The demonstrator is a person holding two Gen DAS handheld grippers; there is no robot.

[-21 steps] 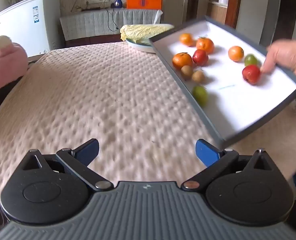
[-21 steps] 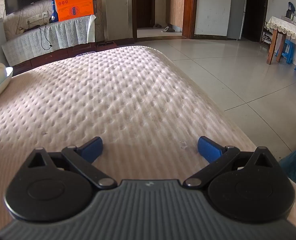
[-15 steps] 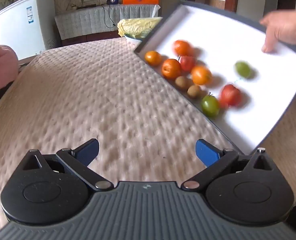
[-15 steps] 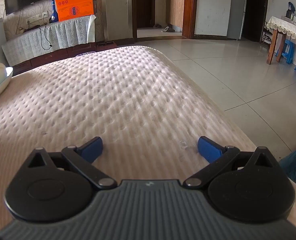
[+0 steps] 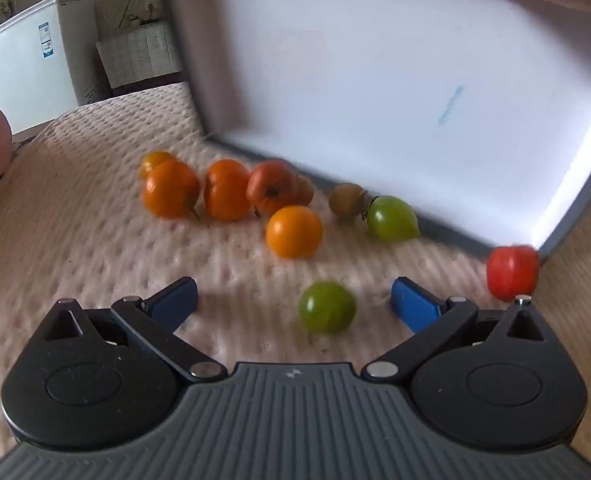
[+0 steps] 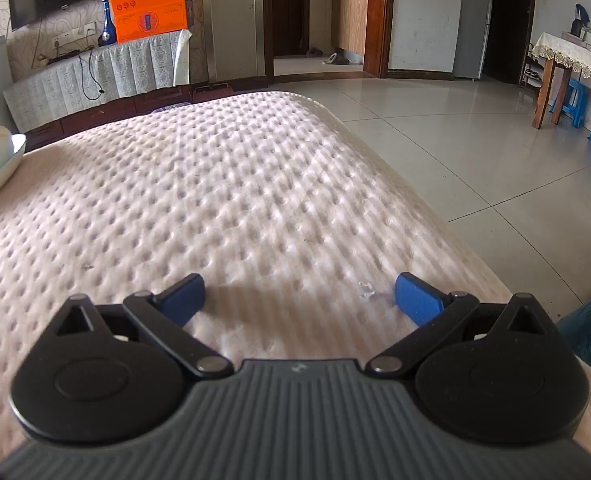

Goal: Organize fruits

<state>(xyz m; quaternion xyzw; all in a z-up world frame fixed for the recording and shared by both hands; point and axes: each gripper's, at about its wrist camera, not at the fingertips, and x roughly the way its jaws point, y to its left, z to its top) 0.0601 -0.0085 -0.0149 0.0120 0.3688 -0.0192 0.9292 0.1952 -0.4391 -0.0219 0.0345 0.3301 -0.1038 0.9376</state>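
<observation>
Green pointed fruit (image 5: 391,218) lies tip toward the right, both grippers' jaws spread wide, empty.

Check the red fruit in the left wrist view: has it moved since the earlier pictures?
Yes. The red fruit has left the tilted tray and now sits on the textured cloth, by the tray's lower corner.

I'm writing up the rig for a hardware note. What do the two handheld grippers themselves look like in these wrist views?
Both look identical. The left gripper and right gripper each have a grey ribbed body with a small pale logo, two round black discs, black linkage bars with silver pivot pins, and blue pads on the fingers. No cables or sleeves show.
</observation>
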